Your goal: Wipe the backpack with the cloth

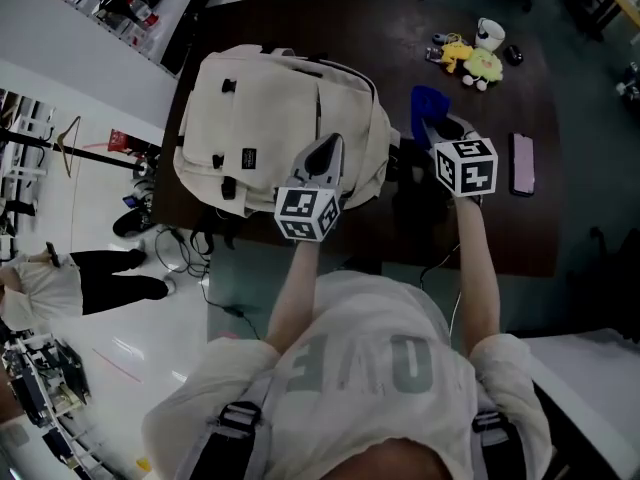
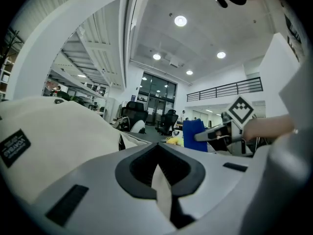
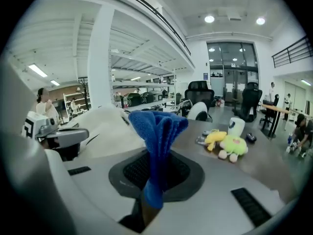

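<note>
The backpack [image 1: 260, 118] lies flat on the dark surface [image 1: 560, 228], its front turned up, so a broad cream side is free for wiping. It fills the left part of the surface.

The left claw [image 1: 328, 148] is at the bag's near right edge, and its jaws are pressed together. Between them stands a thin pale strip [image 2: 162, 190]. I believe it is a strap or a fold of the bag's own fabric, but its lower end is hidden, so I cannot be sure. In my judgement this claw is there to hold the bag steady, so that it does not slide when the other side rubs it.

The right claw [image 1: 440, 131] is clamped on the blue cloth [image 1: 427, 103]. It holds the cloth low in a bunch, and the free end stands up like a tuft in front of the jaws. Such a grip leaves a soft pad ahead of the claw, which is suitable for rubbing. The cloth is just beside the bag's right side and seems apart from it, so no wiping contact is made yet.

The plush toys [image 1: 478, 63] and the phone [image 1: 523, 163] lie farther right, well apart from the bag and out of the way.
</note>
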Available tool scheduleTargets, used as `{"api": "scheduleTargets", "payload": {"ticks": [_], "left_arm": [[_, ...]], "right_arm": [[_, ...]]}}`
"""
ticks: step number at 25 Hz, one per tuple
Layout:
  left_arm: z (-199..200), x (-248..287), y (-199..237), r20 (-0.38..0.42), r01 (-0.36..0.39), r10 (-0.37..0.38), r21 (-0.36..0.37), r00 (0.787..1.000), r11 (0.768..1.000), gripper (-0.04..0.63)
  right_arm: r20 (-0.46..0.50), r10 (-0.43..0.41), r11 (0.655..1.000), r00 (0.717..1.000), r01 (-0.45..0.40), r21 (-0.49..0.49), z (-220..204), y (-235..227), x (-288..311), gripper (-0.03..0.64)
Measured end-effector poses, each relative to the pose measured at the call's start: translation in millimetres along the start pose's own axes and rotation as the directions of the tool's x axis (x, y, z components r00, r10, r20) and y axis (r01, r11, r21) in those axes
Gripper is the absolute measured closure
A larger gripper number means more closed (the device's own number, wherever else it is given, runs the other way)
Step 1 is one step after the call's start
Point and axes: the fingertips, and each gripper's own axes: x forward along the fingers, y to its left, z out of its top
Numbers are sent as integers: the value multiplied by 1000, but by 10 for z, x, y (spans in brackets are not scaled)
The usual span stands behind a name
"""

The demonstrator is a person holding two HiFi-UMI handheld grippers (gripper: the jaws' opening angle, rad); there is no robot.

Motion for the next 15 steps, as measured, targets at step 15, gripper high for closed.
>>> {"api": "scheduleTargets", "payload": {"ticks": [15], "left_arm": [[-94, 303, 284, -17, 2, -3, -63, 1000, 998, 591]], "right_arm": [[-234, 374, 844, 897, -434, -316, 184, 302, 2149, 575]]}}
